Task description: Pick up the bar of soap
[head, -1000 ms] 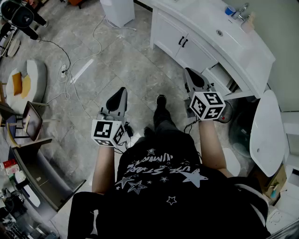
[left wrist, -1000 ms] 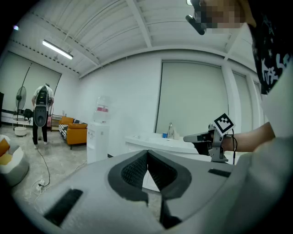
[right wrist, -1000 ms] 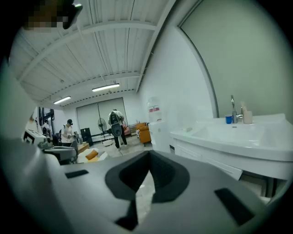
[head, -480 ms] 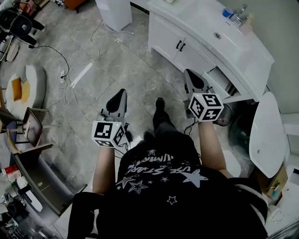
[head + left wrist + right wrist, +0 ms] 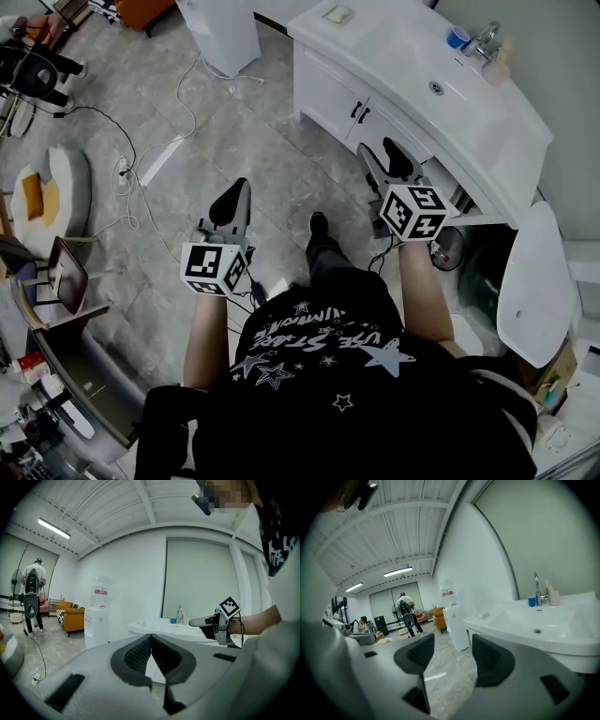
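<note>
Two handheld grippers are held out over a grey tiled floor (image 5: pixel 272 141) by a person in a black shirt printed with white stars. The left gripper (image 5: pixel 236 192) has its dark ribbed jaws pressed together, and nothing is between them in the left gripper view (image 5: pixel 151 649). The right gripper (image 5: pixel 386 155) is close to the doors of a white vanity cabinet with a basin (image 5: pixel 487 103). Its jaws are opening, and only floor shows through the gap in the right gripper view (image 5: pixel 449 656).

A small pale rectangular bar of soap (image 5: pixel 337 14) lies on the far left end of the vanity counter, well apart from both grippers. It also appears small in the right gripper view (image 5: pixel 485 615). A blue cup (image 5: pixel 458 37) stands just beside a chrome tap (image 5: pixel 483 37) behind the basin.
</note>
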Demonstrator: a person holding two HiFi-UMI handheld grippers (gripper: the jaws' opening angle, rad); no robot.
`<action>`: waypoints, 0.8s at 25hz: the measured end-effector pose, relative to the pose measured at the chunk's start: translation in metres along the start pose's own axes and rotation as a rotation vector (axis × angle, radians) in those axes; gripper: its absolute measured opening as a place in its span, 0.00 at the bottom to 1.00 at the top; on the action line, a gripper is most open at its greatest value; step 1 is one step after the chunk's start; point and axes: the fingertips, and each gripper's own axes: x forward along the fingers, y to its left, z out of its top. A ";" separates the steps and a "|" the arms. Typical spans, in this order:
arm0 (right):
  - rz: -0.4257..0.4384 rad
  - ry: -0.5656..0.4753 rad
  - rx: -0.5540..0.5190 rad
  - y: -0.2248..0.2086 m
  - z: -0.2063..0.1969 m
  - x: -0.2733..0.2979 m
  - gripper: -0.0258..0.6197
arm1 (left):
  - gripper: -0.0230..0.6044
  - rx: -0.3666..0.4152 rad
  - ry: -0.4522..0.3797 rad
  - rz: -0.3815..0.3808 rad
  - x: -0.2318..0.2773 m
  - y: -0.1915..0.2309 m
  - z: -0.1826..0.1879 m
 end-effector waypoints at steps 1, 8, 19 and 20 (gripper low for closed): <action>0.004 0.003 0.011 -0.006 0.004 0.010 0.46 | 0.05 0.001 0.002 0.004 0.009 0.003 0.003; 0.040 0.025 0.061 -0.051 0.032 0.074 0.67 | 0.05 0.021 0.016 0.033 0.075 0.021 0.023; 0.046 0.049 0.117 -0.145 0.067 0.156 0.72 | 0.05 0.046 -0.006 0.038 0.203 0.039 0.054; 0.043 0.051 0.122 -0.151 0.069 0.163 0.72 | 0.05 0.050 -0.011 0.036 0.213 0.041 0.057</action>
